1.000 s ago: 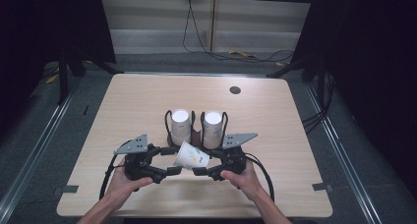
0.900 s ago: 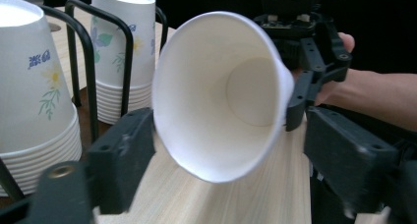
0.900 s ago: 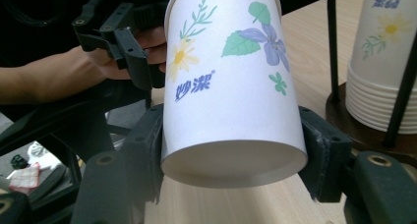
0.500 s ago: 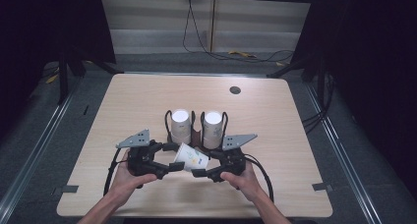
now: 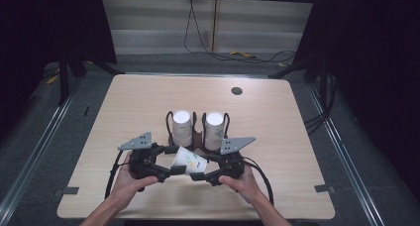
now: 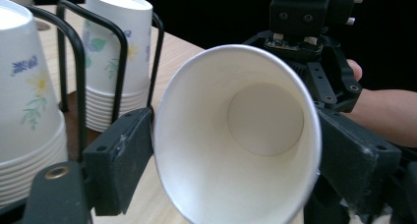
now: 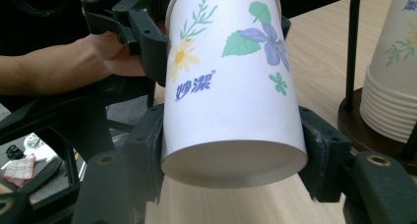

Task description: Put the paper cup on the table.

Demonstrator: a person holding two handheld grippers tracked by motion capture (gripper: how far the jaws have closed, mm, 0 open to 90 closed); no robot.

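A flower-printed white paper cup (image 5: 189, 160) lies on its side above the table's near half, held between both grippers. My left gripper (image 5: 173, 161) is shut on its rim end; in the left gripper view the cup's open mouth (image 6: 236, 135) faces the camera between the jaws of the left gripper (image 6: 236, 153). My right gripper (image 5: 204, 166) is shut on the base end; in the right gripper view the cup (image 7: 231, 86) has its bottom between the jaws of the right gripper (image 7: 231, 155). Each view shows the other gripper behind the cup.
Just behind the grippers stand two black wire holders, each with a stack of upside-down cups, left stack (image 5: 182, 127) and right stack (image 5: 214, 129). A round dark hole (image 5: 236, 91) sits in the wooden table (image 5: 297, 137) farther back. Cables lie on the floor beyond.
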